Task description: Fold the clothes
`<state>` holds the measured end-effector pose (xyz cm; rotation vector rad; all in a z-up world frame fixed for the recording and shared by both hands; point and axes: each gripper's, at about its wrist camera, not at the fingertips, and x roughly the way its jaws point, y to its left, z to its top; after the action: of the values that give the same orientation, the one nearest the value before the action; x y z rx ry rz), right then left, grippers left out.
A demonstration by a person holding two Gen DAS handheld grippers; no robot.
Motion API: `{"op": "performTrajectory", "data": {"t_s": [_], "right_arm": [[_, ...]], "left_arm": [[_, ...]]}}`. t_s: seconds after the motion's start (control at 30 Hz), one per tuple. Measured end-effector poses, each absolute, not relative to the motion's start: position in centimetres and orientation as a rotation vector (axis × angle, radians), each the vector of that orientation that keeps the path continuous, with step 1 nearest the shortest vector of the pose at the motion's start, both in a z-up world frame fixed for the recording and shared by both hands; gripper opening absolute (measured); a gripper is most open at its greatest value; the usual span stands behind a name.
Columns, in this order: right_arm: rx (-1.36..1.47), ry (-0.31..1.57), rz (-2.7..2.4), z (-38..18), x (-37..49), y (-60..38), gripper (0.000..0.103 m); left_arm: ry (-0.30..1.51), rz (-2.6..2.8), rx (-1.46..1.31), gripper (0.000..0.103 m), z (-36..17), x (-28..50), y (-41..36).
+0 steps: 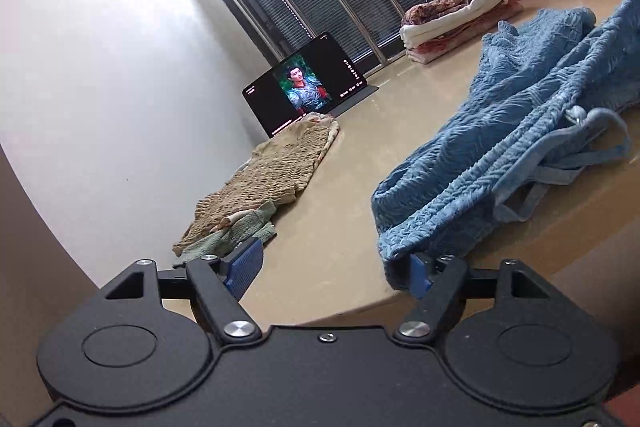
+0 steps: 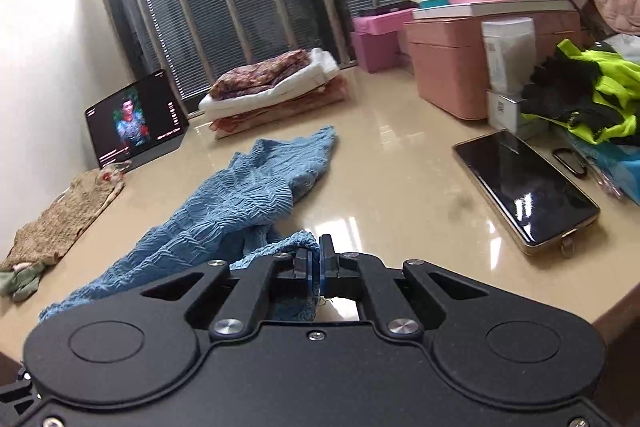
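A crumpled blue crinkle-knit garment (image 2: pixel 240 195) lies stretched across the glossy beige surface (image 2: pixel 400 155). The right gripper (image 2: pixel 319 263) is clamped on its near edge. The left gripper (image 1: pixel 332 267) stands with jaws apart, its right pad touching the garment's hem, not pinching it. Near the wall lie a tan knit top (image 1: pixel 260 179) and a lit tablet (image 1: pixel 304 87); a stack of folded clothes (image 2: pixel 276 91) sits beyond.

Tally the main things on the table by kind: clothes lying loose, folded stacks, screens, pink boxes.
Loose clothes: 3, the blue garment, the tan top, the neon heap
Folded stacks: 1, the stack
Screens: 2, the tablet, the phone
Pink boxes: 2, the magenta box, the salmon box
Total: 8
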<state>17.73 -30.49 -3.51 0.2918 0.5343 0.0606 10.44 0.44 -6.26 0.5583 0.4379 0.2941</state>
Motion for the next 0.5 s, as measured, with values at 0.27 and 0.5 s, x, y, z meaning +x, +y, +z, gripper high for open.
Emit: {"op": "performTrajectory", "data": {"t_s": [0.27, 0.5], "right_arm": [[0.224, 0.579, 0.088, -4.3, 17.6, -29.4, 0.003], [0.177, 0.62, 0.08, -5.4, 17.3, -29.4, 0.008]], "left_arm": [[0.46, 0.144, 0.611, 0.011, -6.4, 10.4, 0.3], [0.483, 0.096, 0.509, 0.008, -5.3, 10.5, 1.5]]}}
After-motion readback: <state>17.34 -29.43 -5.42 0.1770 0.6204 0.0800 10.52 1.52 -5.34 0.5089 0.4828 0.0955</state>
